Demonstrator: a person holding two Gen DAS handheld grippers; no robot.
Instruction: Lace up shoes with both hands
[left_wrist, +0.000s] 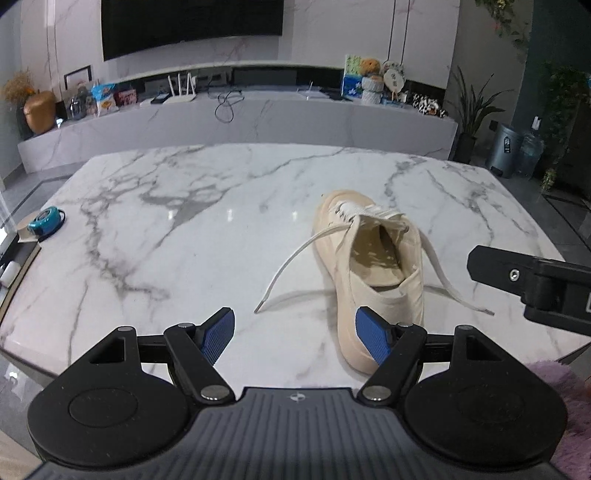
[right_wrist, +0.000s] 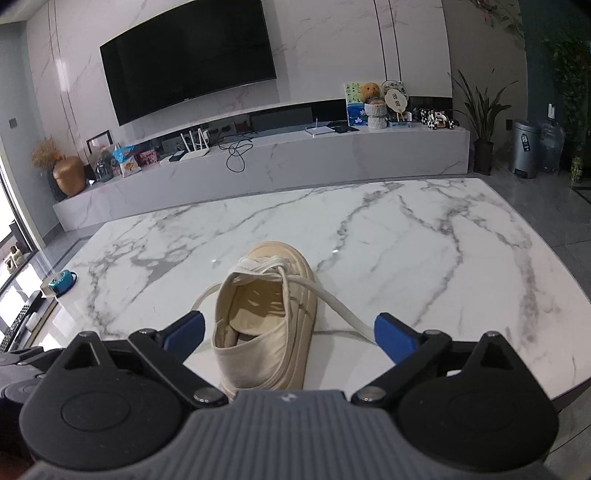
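A cream canvas shoe (left_wrist: 373, 269) stands on the marble table (left_wrist: 184, 229), heel towards me, toe away. Its two white lace ends lie loose: the left lace (left_wrist: 291, 262) runs out over the table to the left, the right lace (left_wrist: 447, 277) trails to the right. My left gripper (left_wrist: 295, 332) hovers open just left of the heel, nothing between its blue pads. In the right wrist view the shoe (right_wrist: 266, 325) sits between the wide open fingers of my right gripper (right_wrist: 290, 334), which touch nothing. The right lace (right_wrist: 343, 310) passes close by the right pad (right_wrist: 393, 339).
A teal tape measure (left_wrist: 46, 218) lies at the table's far left edge. The right gripper's black body (left_wrist: 535, 284) shows at the right of the left wrist view. Behind the table stands a low marble media console (right_wrist: 295, 162) under a wall TV.
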